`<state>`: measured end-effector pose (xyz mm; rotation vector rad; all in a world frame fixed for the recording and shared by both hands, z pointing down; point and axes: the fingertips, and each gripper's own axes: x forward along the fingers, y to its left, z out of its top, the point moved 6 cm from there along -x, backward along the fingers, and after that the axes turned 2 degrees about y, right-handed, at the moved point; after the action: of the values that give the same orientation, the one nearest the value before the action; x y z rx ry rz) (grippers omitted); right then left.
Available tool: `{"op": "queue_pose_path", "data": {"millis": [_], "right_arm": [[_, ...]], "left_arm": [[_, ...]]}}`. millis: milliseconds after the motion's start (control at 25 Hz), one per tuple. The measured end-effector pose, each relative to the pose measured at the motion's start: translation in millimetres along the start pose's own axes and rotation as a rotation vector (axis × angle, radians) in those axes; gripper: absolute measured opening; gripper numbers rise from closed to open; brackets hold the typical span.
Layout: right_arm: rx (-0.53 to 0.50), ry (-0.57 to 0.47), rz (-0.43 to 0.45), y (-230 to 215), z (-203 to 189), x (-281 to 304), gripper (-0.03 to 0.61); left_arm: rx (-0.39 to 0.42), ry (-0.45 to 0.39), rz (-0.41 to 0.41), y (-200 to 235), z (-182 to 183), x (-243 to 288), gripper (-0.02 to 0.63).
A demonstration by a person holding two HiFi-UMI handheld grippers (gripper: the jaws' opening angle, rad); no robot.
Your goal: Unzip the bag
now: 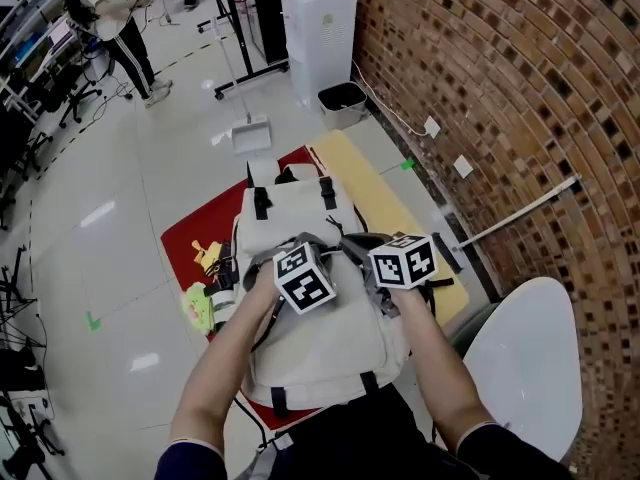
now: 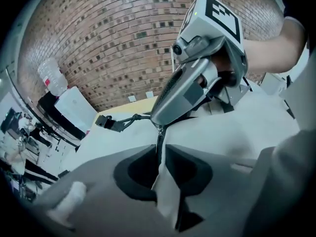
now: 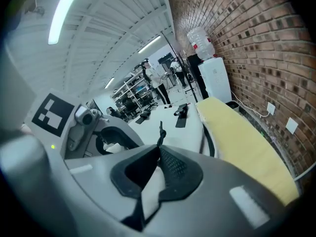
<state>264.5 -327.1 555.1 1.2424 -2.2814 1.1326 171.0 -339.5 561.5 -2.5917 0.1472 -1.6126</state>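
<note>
Your right gripper (image 3: 157, 154) pinches the cord (image 3: 160, 132) of the zip. Your left gripper (image 2: 159, 168) stands slightly parted, a dark cord in the gap. The bag (image 1: 320, 338) lies at six o'clock on the mat (image 1: 190, 233). Its cloth looks soft and light and will likely bunch, so pin the fabric taut beside the zip.

Camera placement: one overhead, two riding close behind the jaws.
Head view set high, aimed steeply down past both forearms onto the bag (image 1: 318, 353), with the brick wall (image 1: 500, 88) along the right edge. Left gripper view held tight over the bag, facing across it at the right gripper (image 2: 160, 122) and the wall behind. Right gripper view equally close, aimed along the bag's length into the room, wall at right. Shared by all three: bag top, brick wall, water dispenser (image 1: 318, 28).
</note>
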Motion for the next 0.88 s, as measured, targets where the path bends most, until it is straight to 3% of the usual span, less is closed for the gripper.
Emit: {"op": "queue_pose_path", "data": {"millis": [360,440,520,600,680,880], "right_arm": [[0.086,0.016,0.063,-8,-2,9,0.026],[0.065,-0.001,0.088,-8,-2,6,0.029],[-0.012,-0.016,0.083,-9,-1,0,0.072],[-0.119,-0.02,0.063,-10,3,-7,0.078],[-0.305,-0.016,0.044,-8,9,-14,0.081],[-0.997,0.171,0.054,9,2,-8,0.083]], "left_arm": [[-0.039,-0.054,0.001,0,-5,-8,0.04],[-0.054,-0.071,-0.004,1,-7,-9,0.04],[-0.065,-0.084,-0.003,1,-8,-11,0.041],[-0.073,-0.092,-0.001,1,-9,-11,0.041],[-0.072,-0.095,0.001,0,-11,-11,0.041],[-0.076,-0.101,-0.005,-1,-11,-11,0.041]]}}
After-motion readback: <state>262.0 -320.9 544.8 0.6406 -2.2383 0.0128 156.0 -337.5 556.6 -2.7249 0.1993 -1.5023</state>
